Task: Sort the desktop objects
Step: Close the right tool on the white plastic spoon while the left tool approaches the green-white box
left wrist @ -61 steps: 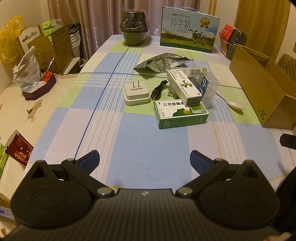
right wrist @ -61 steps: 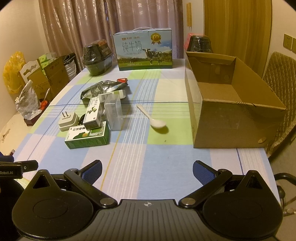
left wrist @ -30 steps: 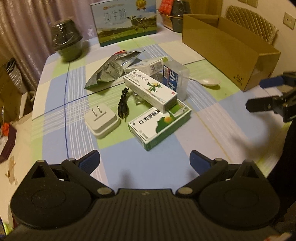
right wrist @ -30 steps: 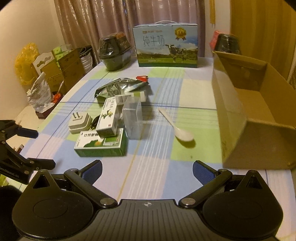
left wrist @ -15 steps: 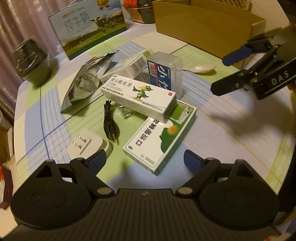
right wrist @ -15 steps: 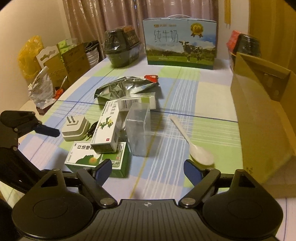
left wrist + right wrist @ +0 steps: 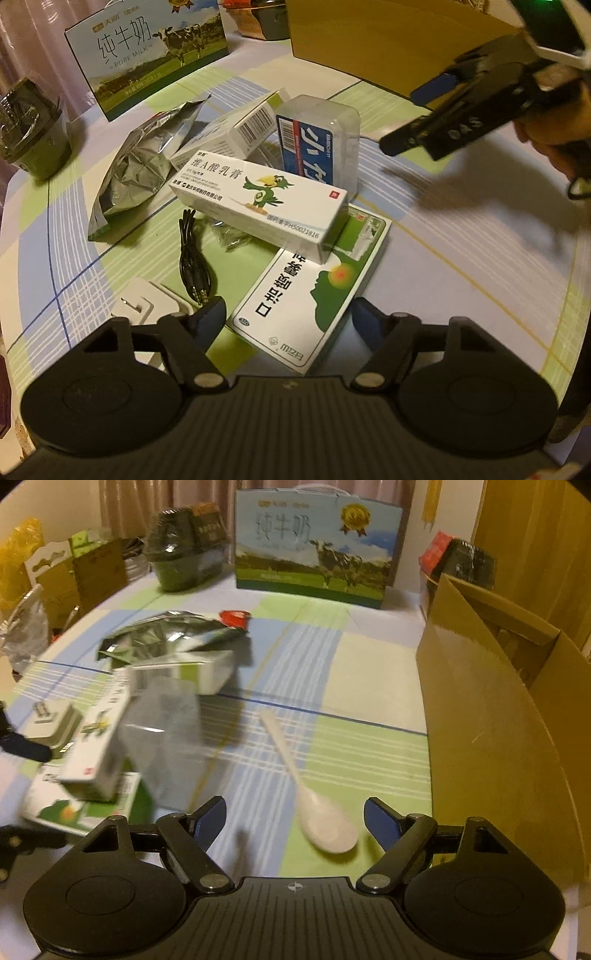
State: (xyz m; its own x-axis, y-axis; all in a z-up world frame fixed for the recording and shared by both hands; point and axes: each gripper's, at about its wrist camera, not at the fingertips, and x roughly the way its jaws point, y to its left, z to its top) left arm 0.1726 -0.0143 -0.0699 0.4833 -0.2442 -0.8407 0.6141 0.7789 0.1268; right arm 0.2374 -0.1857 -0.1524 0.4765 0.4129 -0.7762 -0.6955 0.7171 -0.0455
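My left gripper (image 7: pixel 288 314) has come down over the near end of the green-and-white medicine box (image 7: pixel 314 291), which lies flat at the near edge of the pile on the checked tablecloth (image 7: pixel 461 266); its jaws have just been narrowing and now straddle that end at a middling width, the pads not yet pressing as far as I can see. My right gripper (image 7: pixel 295 818) hangs over the white spoon (image 7: pixel 317 812), which lies alone between the pile and the cardboard box (image 7: pixel 491 738) on the right; those jaws have also just been closing, and the spoon's bowl sits between them, untouched. To do this well I judge the left should close squarely on the box's long sides and draw it out low and slowly, since the white box with the parrot (image 7: pixel 258 201) rests one end on it and would likely tip toward the black cable (image 7: pixel 194 262) and the white plug (image 7: pixel 144 306). The right should pinch the spoon low at the neck, where it is less likely to skid. The right wrist view is smeared, so the clear plastic case (image 7: pixel 166 746) is only a haze there; the spoon is all but hidden in the left wrist view, and I cannot see into the cardboard box.
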